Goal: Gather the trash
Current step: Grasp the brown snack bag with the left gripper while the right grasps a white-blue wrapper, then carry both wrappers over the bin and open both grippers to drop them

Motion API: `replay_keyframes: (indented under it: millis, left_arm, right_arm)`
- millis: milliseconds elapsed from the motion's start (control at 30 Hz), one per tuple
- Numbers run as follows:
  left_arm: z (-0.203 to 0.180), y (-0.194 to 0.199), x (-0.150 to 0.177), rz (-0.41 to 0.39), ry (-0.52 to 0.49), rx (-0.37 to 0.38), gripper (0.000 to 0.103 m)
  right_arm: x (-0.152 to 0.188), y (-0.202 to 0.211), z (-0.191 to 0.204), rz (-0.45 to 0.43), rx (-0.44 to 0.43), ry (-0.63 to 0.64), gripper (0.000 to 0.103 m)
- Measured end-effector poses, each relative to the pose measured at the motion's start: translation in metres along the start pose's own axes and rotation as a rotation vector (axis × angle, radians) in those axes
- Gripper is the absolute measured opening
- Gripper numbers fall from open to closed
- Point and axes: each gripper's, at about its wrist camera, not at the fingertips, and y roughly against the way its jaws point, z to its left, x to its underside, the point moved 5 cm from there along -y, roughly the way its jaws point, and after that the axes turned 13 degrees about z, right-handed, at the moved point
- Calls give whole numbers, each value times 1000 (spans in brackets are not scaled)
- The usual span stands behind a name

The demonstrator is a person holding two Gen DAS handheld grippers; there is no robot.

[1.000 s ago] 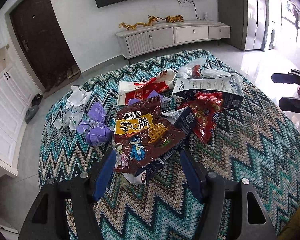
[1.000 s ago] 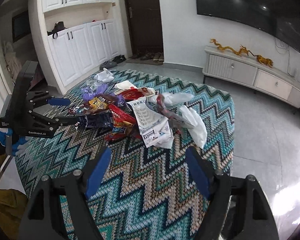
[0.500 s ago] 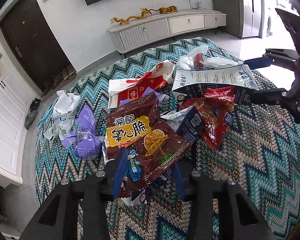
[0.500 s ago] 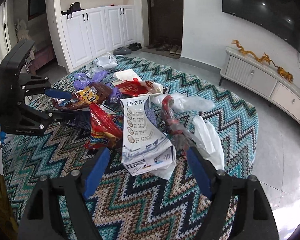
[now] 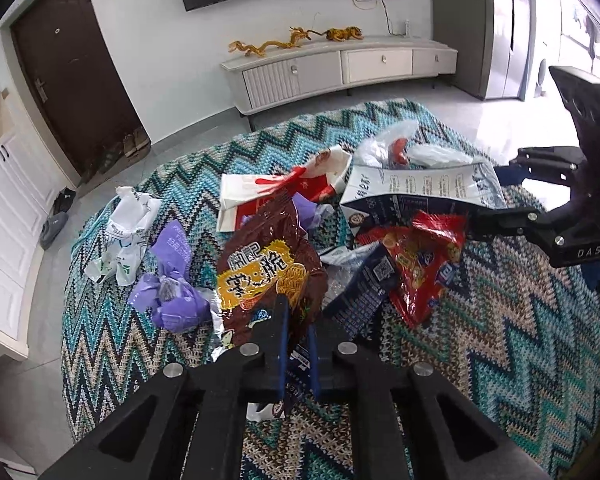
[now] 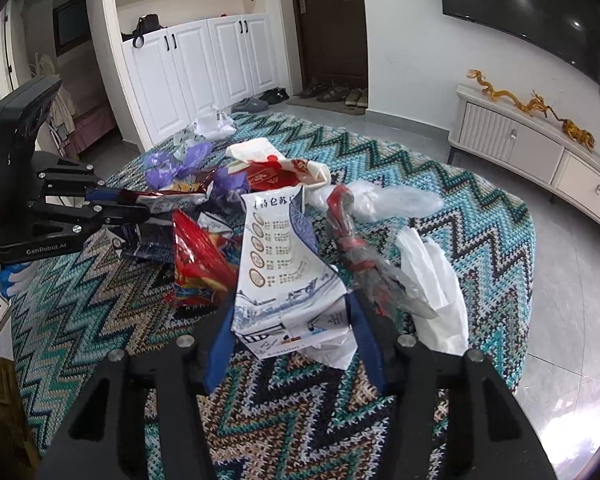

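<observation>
White walls, a dark door (image 5: 72, 84) and a low TV cabinet (image 5: 340, 68) ring a round table under a zigzag-knit cloth (image 5: 520, 360), with the trash heaped near its middle.

On the left wrist view, the left gripper (image 5: 298, 340) has its blue-padded fingers (image 5: 281, 344) drawn nearly together on the lower edge of a brown snack bag (image 5: 268, 268), which stands up between them. A purple wrapper (image 5: 172, 296) lies just left of the bag, and a white plastic bag (image 5: 128, 236) lies beyond that, nearer the table edge. Right of the brown bag sit a dark blue box (image 5: 360, 288) and a red wrapper (image 5: 424, 268), touching each other. Behind them lie a red-and-white packet (image 5: 280, 196) and a milk carton (image 5: 420, 188).

On the right wrist view, the right gripper (image 6: 292, 340) is partly open, its fingers (image 6: 220, 344) flanking the near end of the flattened carton (image 6: 284, 272); whether the pads press it I cannot tell. A crumpled red-and-clear wrapper (image 6: 352, 240) lies just right of the carton, with a white tissue (image 6: 436, 292) beside it. The other gripper (image 6: 112, 208) shows at the left, pinching the brown bag.
</observation>
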Motion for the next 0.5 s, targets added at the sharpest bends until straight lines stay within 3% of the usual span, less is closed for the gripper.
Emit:
replay_keyframes:
  millis: [233,500]
  left_arm:
    - [19,25,1,-59,94,66,4]
    - [25,61,8,-127,118,66,3]
  right_arm:
    - [-7,27,7,-65,-40,-54,51]
    - [-8,56,30,-103,-12,-45,51]
